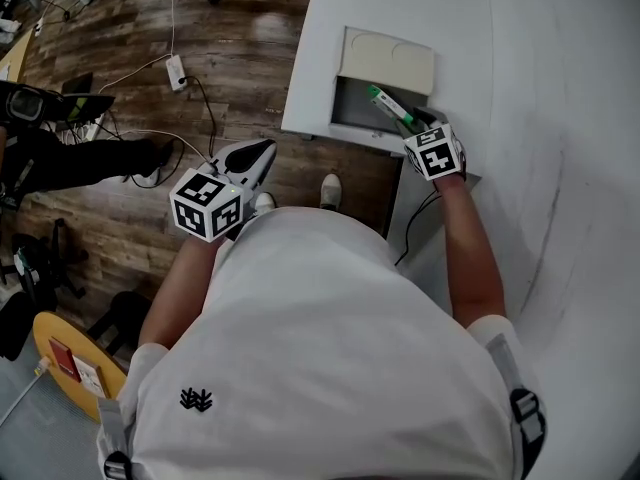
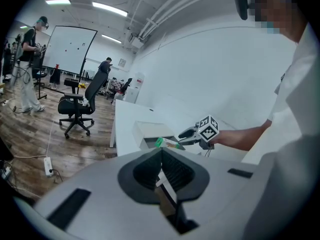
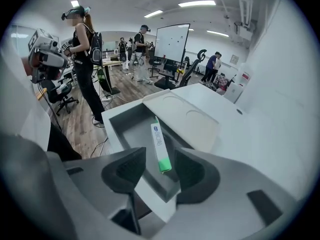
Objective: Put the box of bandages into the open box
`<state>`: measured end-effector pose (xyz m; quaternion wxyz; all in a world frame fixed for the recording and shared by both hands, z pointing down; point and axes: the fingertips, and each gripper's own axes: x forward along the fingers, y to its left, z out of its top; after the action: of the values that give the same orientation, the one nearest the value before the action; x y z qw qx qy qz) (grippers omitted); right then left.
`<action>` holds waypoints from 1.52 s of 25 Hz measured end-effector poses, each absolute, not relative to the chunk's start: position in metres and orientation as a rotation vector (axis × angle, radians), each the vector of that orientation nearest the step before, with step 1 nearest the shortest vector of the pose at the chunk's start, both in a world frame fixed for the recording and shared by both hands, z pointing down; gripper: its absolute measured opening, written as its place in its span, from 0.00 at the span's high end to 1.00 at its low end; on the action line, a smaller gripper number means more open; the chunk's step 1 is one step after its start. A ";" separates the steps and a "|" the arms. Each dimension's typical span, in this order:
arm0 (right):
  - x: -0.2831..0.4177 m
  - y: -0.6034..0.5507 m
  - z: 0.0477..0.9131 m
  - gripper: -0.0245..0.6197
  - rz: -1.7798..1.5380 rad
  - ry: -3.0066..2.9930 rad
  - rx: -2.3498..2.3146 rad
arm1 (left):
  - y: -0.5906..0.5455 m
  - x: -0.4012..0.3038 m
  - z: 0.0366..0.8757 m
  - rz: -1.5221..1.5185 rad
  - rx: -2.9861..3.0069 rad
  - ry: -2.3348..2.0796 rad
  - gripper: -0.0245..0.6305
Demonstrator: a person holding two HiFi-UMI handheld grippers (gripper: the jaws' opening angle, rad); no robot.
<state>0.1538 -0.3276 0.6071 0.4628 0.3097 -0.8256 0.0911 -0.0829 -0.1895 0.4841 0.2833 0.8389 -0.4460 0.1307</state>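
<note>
The bandage box (image 3: pixel 160 146), white with a green end, leans tilted inside the open grey box (image 3: pixel 125 129), whose lid (image 3: pixel 186 116) is folded back on the white table. In the head view the bandage box (image 1: pixel 388 108) sticks up out of the open box (image 1: pixel 352 108) at the table's near edge. My right gripper (image 3: pixel 160 168) is open with its pads standing clear on either side of the bandage box's green end. The right gripper (image 1: pixel 412 128) hovers over the open box's right corner. My left gripper (image 1: pixel 260 154) is shut and empty, held off the table over the floor.
The white table (image 1: pixel 520 88) stretches away to the right. Left of it is wood floor with cables and a power strip (image 1: pixel 176 71). An office chair (image 2: pixel 76 106), a whiteboard (image 2: pixel 70 49) and several people stand further off. A yellow stool (image 1: pixel 70 360) is behind me.
</note>
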 end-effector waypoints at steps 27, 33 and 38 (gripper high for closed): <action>0.068 -0.177 0.547 0.95 0.464 -2.169 1.051 | -0.138 -0.160 0.484 0.369 2.337 -1.029 0.95; 0.040 -0.138 0.543 0.95 0.507 -2.211 1.031 | -0.119 -0.170 0.489 0.378 2.347 -0.993 0.95; 0.027 -0.117 0.535 0.95 0.496 -2.227 1.027 | -0.103 -0.176 0.487 0.380 2.361 -0.970 0.95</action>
<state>0.0265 -0.1174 0.5348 0.3142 0.3897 -0.8450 0.1882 -0.1763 -0.1031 0.4874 0.2769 0.8791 -0.3613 0.1416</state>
